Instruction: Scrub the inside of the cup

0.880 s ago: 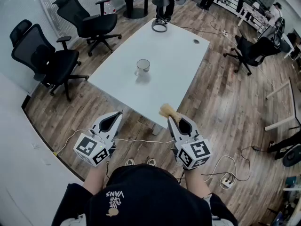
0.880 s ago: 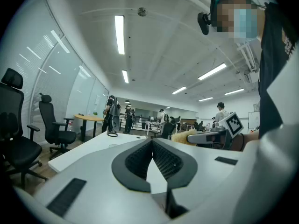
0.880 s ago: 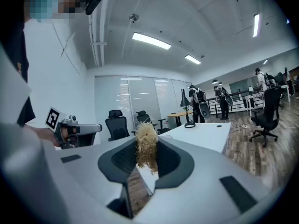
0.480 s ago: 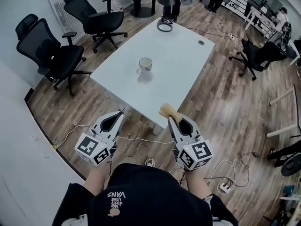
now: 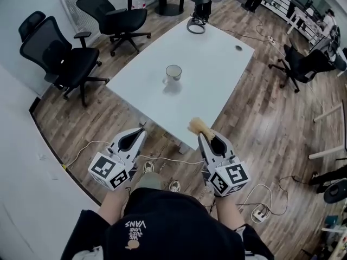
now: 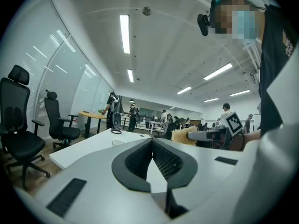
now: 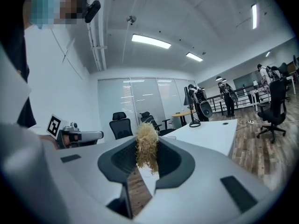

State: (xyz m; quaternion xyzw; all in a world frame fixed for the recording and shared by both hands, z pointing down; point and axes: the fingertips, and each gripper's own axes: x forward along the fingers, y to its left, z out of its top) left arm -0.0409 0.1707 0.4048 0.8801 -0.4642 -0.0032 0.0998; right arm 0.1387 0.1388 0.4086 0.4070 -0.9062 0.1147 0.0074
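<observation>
A pale cup [image 5: 173, 72] with a side handle stands upright near the middle of the white table [image 5: 217, 75], far ahead of both grippers. My right gripper [image 5: 203, 134] is shut on a tuft of straw-coloured scrubber [image 5: 196, 127], which pokes up between its jaws [image 7: 147, 147]. My left gripper [image 5: 140, 132] is shut with nothing between its jaws, their tips touching [image 6: 152, 140]. Both grippers hang over the wooden floor, short of the table's near edge. From the left gripper view the right gripper and its scrubber [image 6: 183, 135] show at the right.
Black office chairs [image 5: 59, 58] stand left of the table, another [image 5: 303, 64] at the right. A black ring-shaped thing [image 5: 196, 26] lies at the table's far end. Cables and a power strip [image 5: 259, 210] lie on the floor. People stand in the background.
The view has shifted forward toward the table; the cup sits slightly lower and further right in the head view. Both grippers keep their pose and grip.
</observation>
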